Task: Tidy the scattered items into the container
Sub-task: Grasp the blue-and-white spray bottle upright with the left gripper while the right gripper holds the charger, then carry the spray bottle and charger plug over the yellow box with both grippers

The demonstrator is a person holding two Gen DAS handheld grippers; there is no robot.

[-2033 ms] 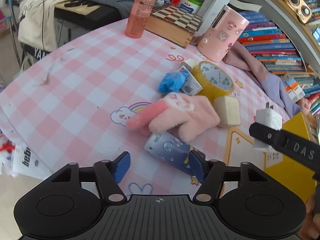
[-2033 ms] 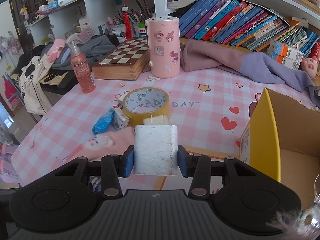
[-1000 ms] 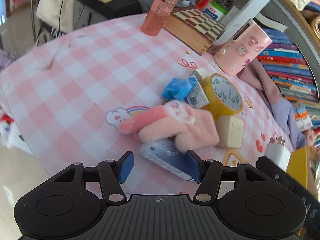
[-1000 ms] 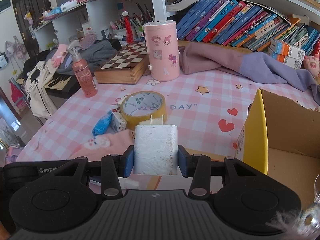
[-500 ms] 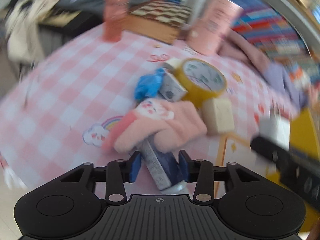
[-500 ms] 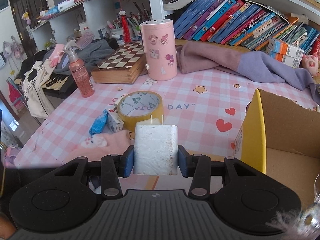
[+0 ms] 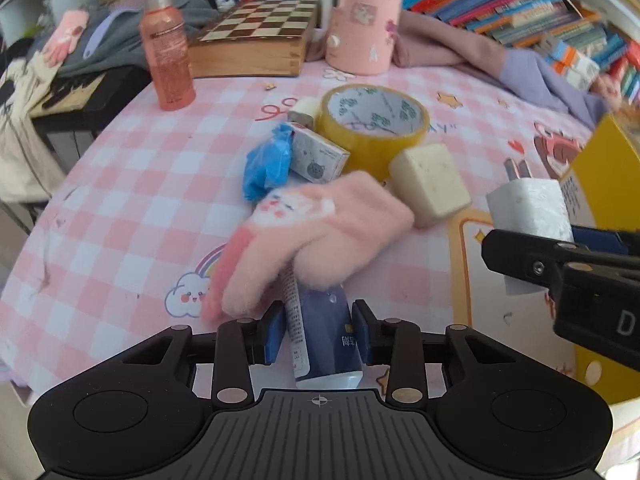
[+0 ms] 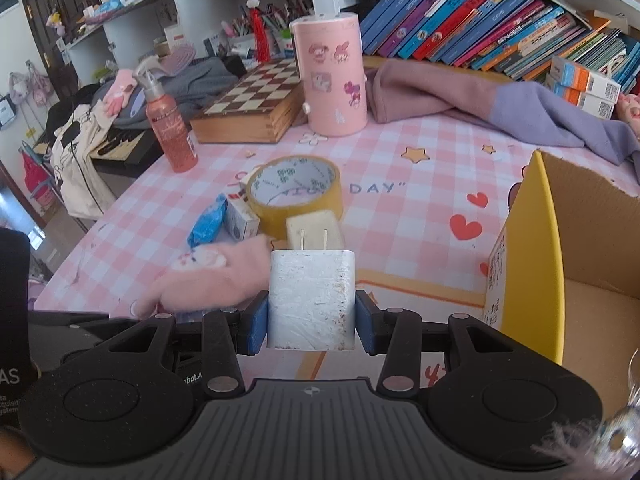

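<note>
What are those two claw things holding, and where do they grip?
The left gripper clamps a blue tube across its near end. The right gripper holds a white plug adapter by its lower sides.

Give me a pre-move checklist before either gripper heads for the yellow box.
1. Right gripper shut on white charger: ok.
2. Left gripper shut on blue tube: ok.
3. Tube free of other items: not ok, pink glove drapes over its far end.
4. Yellow box open: ok.
5. Space inside box: cannot tell, only part shows.
</note>
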